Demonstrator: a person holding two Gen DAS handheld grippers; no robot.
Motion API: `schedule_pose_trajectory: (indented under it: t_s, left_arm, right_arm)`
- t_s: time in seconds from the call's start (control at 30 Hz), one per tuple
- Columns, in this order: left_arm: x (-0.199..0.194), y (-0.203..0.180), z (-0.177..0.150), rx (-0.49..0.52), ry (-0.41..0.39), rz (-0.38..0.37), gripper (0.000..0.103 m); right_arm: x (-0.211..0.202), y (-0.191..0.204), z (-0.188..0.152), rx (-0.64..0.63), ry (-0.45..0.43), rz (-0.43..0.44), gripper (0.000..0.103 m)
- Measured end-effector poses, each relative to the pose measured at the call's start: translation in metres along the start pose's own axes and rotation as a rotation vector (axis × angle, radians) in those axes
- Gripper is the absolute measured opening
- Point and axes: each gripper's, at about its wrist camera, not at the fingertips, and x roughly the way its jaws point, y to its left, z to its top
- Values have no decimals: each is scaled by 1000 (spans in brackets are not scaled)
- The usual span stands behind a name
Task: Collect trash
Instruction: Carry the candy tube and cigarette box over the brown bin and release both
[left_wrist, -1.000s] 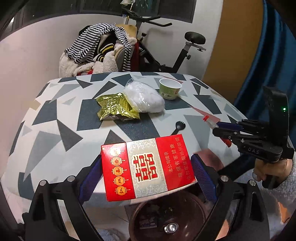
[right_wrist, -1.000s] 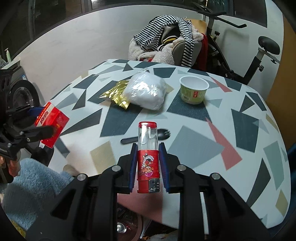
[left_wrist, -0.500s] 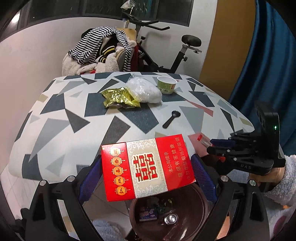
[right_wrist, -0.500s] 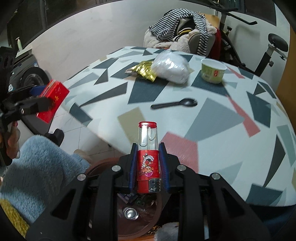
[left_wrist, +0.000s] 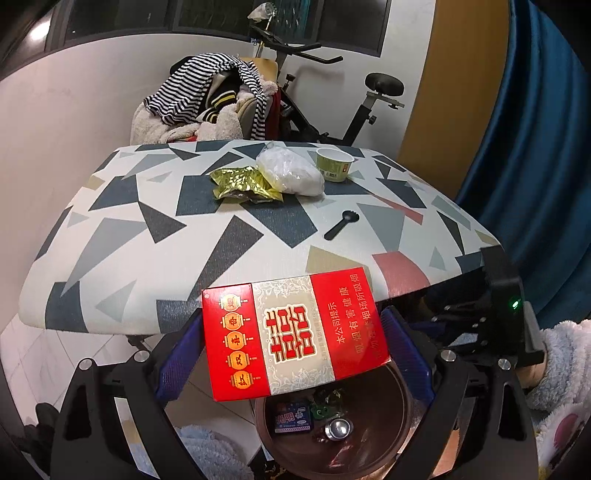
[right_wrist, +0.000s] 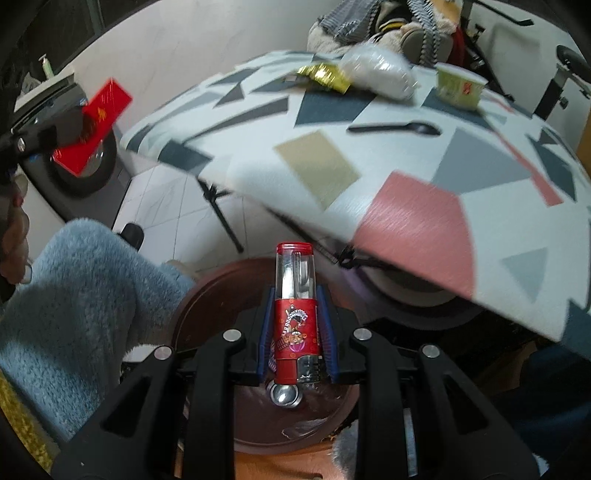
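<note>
Left gripper (left_wrist: 291, 347): black frame, silver screws, blue finger pads (left_wrist: 179, 354). Right gripper (right_wrist: 295, 328): same black frame, silver screws, blue pads; in the left wrist view its body shows a lit green light. Sleeves: fluffy pale blue on the left arm (right_wrist: 74, 295), fluffy white on the right (left_wrist: 565, 350).

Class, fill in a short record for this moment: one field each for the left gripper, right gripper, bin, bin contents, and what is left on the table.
left gripper: shut on red carton, above the bin
right gripper: shut on lighter, over the bin
bin: brown round bin on the floor by the table edge
bin contents: blue packet, metal can, other small bits
left on table: gold wrapper, white bag, green cup, black spoon
</note>
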Motion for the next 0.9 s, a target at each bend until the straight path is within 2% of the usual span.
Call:
schedule_pose_trajectory:
  t_s: [0.27,0.4,0.47,0.5,0.53,0.67,0.83,0.9]
  left_arm:
    - [7,2,-8,-15,19,-15,91]
    - [8,4,-9,-23,19,-21,91]
    - [8,5,-9,-24,20,-23,91]
    - [9,5,-10,-23,21,-22,91]
    - [9,6,-10,-22,22,-21,91]
    - [12,7,-11,-24,27,-24,91]
    - [15,2,-11,-21,32,-38,91]
    - [17,-1,-12,-17,38,-44,91]
  right_arm:
    - [39,9,-9,11,107,18,26]
    - [54,10,-5,17,147,-22,27]
    - [48,12,-2,18,119,-31,44]
    - [47,12,-2,14,108,-36,58]
    - [42,12,-3,6,92,-45,64]
    - [21,9,2,-7,39,-72,69]
    - [-16,-3,8,2,-64,-105,88]
    - [-28,-8,11,9,-97,-112,92]
